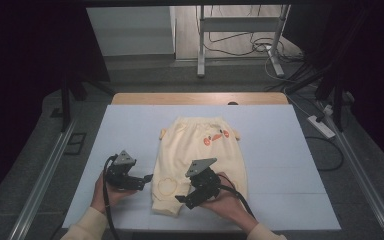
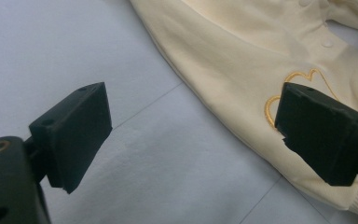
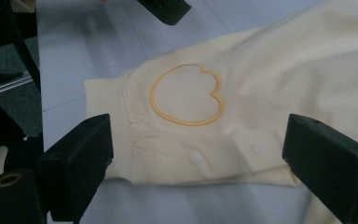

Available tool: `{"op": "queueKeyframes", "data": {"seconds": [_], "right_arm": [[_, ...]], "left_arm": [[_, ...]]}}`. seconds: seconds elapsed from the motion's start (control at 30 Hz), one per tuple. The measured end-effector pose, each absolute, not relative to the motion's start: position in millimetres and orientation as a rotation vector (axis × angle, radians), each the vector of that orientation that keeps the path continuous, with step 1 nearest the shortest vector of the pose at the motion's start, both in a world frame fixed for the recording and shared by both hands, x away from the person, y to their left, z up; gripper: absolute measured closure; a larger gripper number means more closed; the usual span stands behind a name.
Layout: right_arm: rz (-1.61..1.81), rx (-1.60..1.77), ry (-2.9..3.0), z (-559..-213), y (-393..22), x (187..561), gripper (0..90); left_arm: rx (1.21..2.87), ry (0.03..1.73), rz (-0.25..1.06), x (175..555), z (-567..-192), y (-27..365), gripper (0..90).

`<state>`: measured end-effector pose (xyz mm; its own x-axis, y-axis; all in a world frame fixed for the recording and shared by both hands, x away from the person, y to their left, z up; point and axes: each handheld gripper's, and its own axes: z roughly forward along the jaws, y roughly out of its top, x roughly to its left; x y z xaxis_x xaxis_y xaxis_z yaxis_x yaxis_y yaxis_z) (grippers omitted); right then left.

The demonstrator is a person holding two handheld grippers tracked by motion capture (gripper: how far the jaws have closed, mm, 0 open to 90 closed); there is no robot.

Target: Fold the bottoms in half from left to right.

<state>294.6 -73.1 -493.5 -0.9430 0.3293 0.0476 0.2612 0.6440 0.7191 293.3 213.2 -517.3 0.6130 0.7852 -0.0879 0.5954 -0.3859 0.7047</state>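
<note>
Low over the near edge of the blue mat (image 1: 280, 150), the right gripper (image 1: 184, 199) hangs wide open above the yellow baby trousers' (image 1: 200, 150) heart-stitched cuff (image 3: 121, 126), while the left gripper (image 1: 147, 179), equally wide, points rightward just beside that leg.

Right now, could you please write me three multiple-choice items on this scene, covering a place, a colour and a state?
1. Where does the left hand-held gripper sit?
A. beside the garment's left edge
B. on its waistband
C. off the pad

2. What colour is the outline stitched on the baby trousers?
A. blue
B. orange-yellow
C. black

3. How do the right hand-held gripper's jaws stand?
A. shut on the cuff
B. open over the trouser leg
C. shut on nothing

Key: 1 A, the high view shows it on the white pad by the hem; 2 B, the stitched outline is orange-yellow; 3 B, the jaws stand wide apart.
</note>
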Motion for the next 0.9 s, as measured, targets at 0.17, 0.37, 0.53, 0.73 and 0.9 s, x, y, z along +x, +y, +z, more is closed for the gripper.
{"op": "queueKeyframes", "data": {"seconds": [0.17,0.37,0.53,0.73,0.9], "right_arm": [[1.188,0.467,2.791,-495,-62,292,8.7],[1.179,0.435,2.809,-498,-51,288,8.7],[1.168,0.417,2.828,-500,-44,286,8.7],[1.154,0.39,2.853,-505,-35,283,8.7],[1.138,0.371,2.875,-509,-29,281,8.7]], "left_arm": [[2.12,1.085,0.336,294,-518,214,10.4],[2.122,1.083,0.338,293,-518,214,10.3],[2.118,1.088,0.335,293,-518,214,10.3],[2.124,1.085,0.338,293,-518,213,10.3],[2.122,1.09,0.336,294,-518,214,10.3]]}}
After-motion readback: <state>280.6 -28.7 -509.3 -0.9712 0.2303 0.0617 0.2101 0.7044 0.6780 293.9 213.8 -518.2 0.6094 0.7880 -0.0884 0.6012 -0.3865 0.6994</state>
